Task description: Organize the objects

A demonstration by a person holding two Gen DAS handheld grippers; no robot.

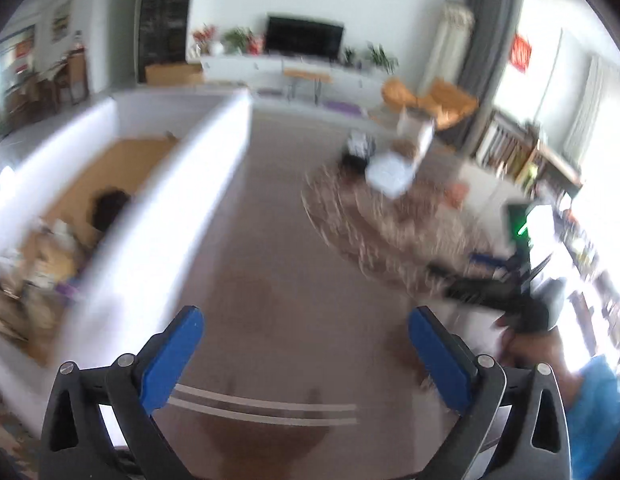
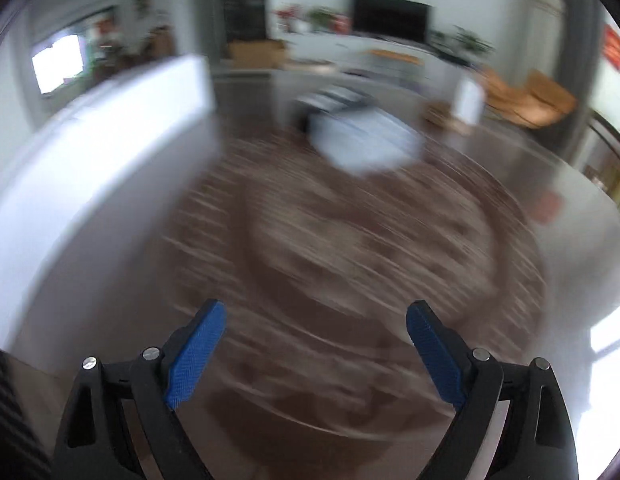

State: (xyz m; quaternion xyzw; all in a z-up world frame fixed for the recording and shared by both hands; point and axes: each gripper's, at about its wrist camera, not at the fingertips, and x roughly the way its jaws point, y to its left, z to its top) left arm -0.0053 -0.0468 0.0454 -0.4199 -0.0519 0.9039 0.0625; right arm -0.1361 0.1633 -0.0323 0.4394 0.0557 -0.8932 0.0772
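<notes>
On the far left, my left view shows a white box with tall smooth walls and a tan cardboard-coloured floor. Inside it lies a jumble of blurred things, among them a dark rounded lump and pale crumpled shapes; I cannot tell what each one is. The box stands on a brown, glossy surface that runs away from me.

My left hand-held gripper hangs over the bare surface just right of the box. Its black frame ends in two flat blue pads with a fine ribbed texture, spread wide with nothing between them, so it is released.

Further right lies a round woven mat, brown and beige, streaked by blur. At its far edge sits a pale, flat, boxy object with a small black item just behind it. At the right edge of this view I see my right hand in a blue sleeve gripping the other black tool.

In my right view the same white box rises on the left, the woven mat fills the middle, and the pale object lies at its far side, all heavily smeared. My right hand-held gripper hovers above the near part of the mat, its blue textured pads parted wide and empty, also released.

Far off stand a white low cabinet with a dark television and potted plants.
</notes>
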